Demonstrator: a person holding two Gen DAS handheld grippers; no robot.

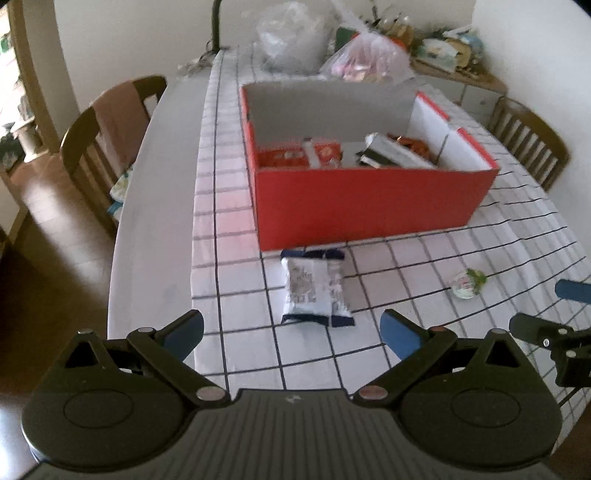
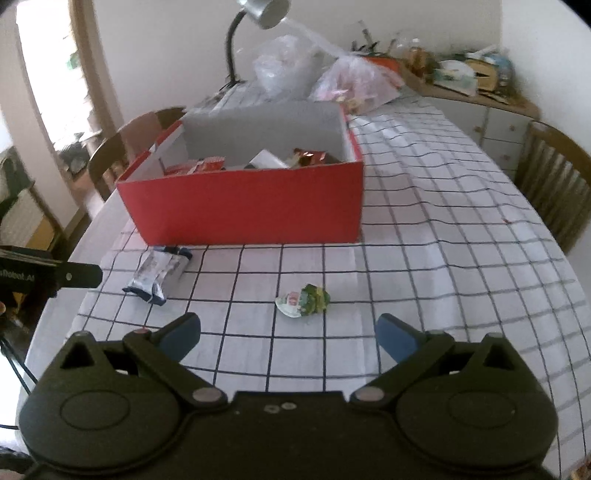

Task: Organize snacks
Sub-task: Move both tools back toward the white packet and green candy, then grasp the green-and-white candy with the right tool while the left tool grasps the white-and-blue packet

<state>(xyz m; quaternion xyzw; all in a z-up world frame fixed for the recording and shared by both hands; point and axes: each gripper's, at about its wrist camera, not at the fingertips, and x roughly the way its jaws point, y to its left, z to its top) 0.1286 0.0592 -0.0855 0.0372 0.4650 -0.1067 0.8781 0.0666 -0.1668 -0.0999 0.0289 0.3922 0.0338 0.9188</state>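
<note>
A red cardboard box (image 1: 369,199) with several snack packets inside stands on the checked tablecloth; it also shows in the right wrist view (image 2: 247,210). A white and navy snack bag (image 1: 316,288) lies just in front of the box, ahead of my open, empty left gripper (image 1: 291,334). It shows at the left of the right wrist view (image 2: 157,275). A small green and white wrapped snack (image 2: 304,299) lies just ahead of my open, empty right gripper (image 2: 288,336), and shows at the right of the left wrist view (image 1: 467,282).
Clear plastic bags (image 1: 332,44) sit behind the box, next to a desk lamp (image 2: 258,14). Wooden chairs stand at the left (image 1: 107,147) and right (image 2: 554,184) table sides. A cluttered sideboard (image 2: 469,85) is at the back right. The table edge (image 1: 147,221) runs along the left.
</note>
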